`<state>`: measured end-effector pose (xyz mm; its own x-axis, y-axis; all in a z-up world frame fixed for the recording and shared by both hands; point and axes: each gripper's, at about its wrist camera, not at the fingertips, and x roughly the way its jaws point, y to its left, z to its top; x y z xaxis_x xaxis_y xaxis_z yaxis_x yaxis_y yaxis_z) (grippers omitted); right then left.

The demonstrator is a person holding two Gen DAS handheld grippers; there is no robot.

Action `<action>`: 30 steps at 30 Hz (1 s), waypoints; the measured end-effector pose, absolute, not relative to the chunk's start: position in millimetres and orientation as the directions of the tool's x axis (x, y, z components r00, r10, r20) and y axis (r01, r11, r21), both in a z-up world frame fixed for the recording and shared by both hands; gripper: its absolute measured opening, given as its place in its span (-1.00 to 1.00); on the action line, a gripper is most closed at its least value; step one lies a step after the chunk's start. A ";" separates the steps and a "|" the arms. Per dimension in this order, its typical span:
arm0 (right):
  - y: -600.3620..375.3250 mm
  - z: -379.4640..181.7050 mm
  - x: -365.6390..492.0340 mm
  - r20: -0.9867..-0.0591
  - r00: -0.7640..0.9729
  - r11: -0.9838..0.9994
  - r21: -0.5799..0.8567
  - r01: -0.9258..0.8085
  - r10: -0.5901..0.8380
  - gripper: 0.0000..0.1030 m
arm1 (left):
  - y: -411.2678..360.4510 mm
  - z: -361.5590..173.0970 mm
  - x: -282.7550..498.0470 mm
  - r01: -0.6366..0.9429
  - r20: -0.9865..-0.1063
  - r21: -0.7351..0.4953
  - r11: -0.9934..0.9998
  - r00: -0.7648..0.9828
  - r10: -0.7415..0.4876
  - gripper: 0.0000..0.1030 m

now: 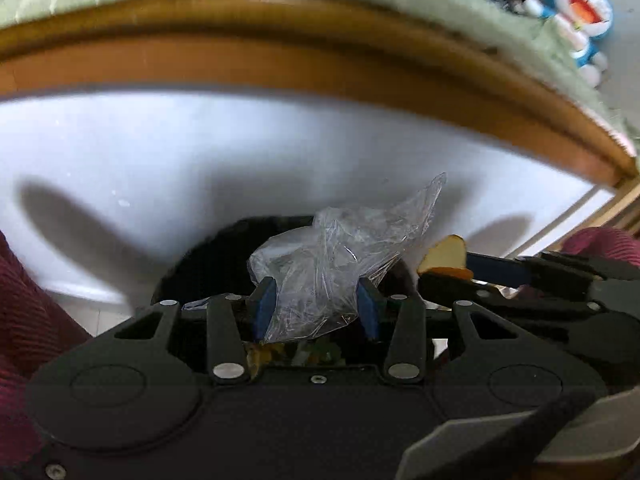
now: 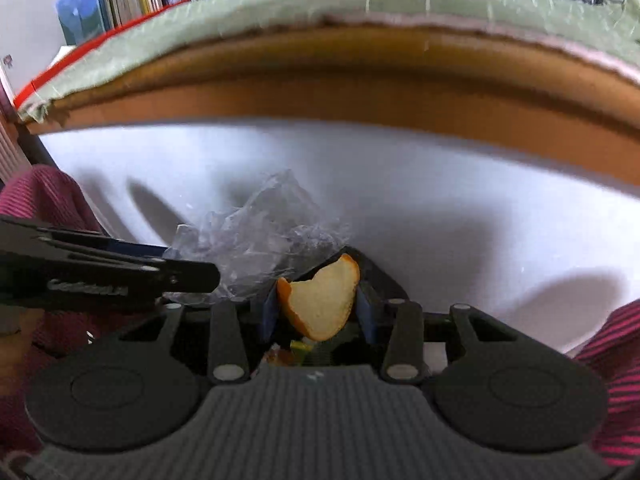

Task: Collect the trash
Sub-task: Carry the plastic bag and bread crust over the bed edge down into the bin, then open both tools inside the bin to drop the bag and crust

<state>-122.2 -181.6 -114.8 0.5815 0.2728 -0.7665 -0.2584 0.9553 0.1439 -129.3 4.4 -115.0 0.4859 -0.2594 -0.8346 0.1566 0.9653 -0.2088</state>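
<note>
left gripper: our fingers pinch the plastic wrap
right gripper: fingers clamp the orange peel
step: both over the black bin
next: we release

The left tool is matt black plastic with blue pads and small bright metal rivets; between its fingers sits a crinkled clear plastic bag, thin, glossy and creased. The right tool has the same matt black build over a ribbed grey body, and it grips an orange peel, waxy orange outside, pale and pithy inside. Behind, a smooth brown wooden bed frame carries a green woven cloth. The sleeve is ribbed dark red knit.
</note>
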 end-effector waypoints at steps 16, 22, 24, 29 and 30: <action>-173.0 -142.8 -90.5 -0.818 0.509 0.962 0.204 -0.179 0.268 -0.06 | -4.5 -161.2 -100.6 0.093 -0.900 -0.189 0.978 0.382 -0.210 -0.17; -174.9 -140.9 -86.8 -0.819 0.507 0.963 0.205 -0.177 0.268 -0.03 | -5.7 -161.3 -98.3 0.085 -0.903 -0.195 0.977 0.373 -0.213 -0.15; -176.5 -141.3 -91.1 -0.818 0.509 0.962 0.204 -0.179 0.268 -0.02 | -6.0 -160.4 -98.3 0.085 -0.903 -0.196 0.977 0.373 -0.214 -0.15; -177.5 -141.2 -92.6 -0.816 0.513 0.963 0.201 -0.179 0.265 0.03 | -5.0 -159.2 -98.5 0.078 -0.903 -0.195 0.978 0.375 -0.210 -0.12; -176.9 -142.1 -92.7 -0.816 0.514 0.963 0.200 -0.179 0.265 0.04 | -4.9 -159.0 -98.7 0.076 -0.903 -0.195 0.978 0.376 -0.209 -0.11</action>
